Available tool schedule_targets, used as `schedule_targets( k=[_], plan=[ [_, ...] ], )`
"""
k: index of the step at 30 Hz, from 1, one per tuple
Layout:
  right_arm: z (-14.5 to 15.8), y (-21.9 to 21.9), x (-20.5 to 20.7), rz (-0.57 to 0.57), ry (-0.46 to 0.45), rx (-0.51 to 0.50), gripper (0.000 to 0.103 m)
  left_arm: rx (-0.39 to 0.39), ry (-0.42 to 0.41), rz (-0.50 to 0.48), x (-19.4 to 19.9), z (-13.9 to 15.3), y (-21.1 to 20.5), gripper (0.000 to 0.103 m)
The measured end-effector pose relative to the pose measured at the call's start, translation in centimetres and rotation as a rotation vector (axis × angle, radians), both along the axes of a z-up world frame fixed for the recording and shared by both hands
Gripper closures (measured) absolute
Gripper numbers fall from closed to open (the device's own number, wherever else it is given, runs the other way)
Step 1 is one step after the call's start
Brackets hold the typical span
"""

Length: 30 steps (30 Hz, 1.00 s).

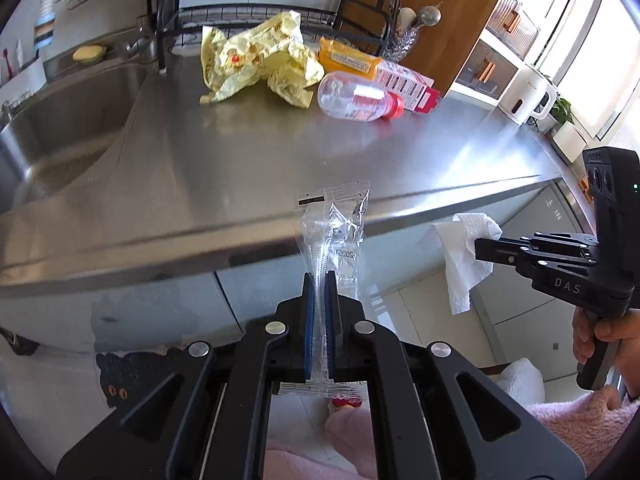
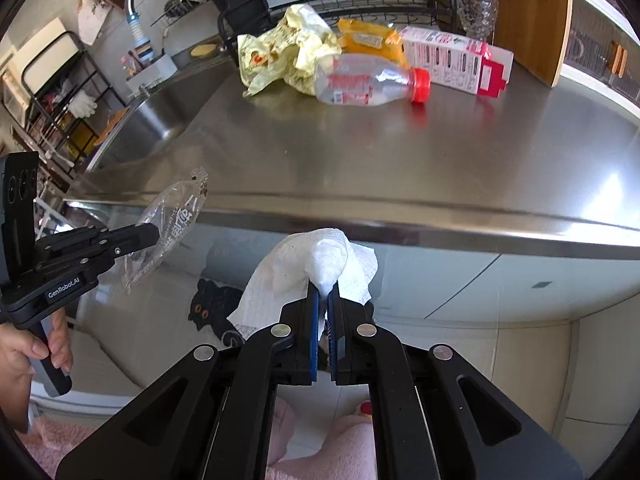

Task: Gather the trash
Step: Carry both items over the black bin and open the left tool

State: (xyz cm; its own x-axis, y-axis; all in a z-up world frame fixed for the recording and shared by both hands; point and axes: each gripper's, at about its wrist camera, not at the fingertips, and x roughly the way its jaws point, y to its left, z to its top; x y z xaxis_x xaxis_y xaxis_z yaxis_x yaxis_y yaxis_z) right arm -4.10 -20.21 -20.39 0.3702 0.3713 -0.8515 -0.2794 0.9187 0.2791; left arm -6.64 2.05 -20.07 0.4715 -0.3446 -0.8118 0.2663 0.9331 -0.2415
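Observation:
My left gripper is shut on a clear plastic wrapper, held in front of the steel counter's edge. The wrapper also shows in the right wrist view. My right gripper is shut on a crumpled white paper towel, also off the counter; the towel shows in the left wrist view. At the back of the counter lie a yellow crumpled bag, an orange packet, a clear bottle with a red cap and a pink-and-white carton.
A steel sink lies at the left with a dish rack behind the trash. A wooden board and a glass utensil holder stand at the back right. White cabinet fronts and a tiled floor lie below the counter edge.

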Motion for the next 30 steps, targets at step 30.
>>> schedule_targets(
  k=[30],
  plan=[
    [-30.9,5.0,1.4,-0.074,0.46,-0.071,0.098,0.017,0.49,0.064,2.6,-31.3,-0.7,0.096]
  ],
)
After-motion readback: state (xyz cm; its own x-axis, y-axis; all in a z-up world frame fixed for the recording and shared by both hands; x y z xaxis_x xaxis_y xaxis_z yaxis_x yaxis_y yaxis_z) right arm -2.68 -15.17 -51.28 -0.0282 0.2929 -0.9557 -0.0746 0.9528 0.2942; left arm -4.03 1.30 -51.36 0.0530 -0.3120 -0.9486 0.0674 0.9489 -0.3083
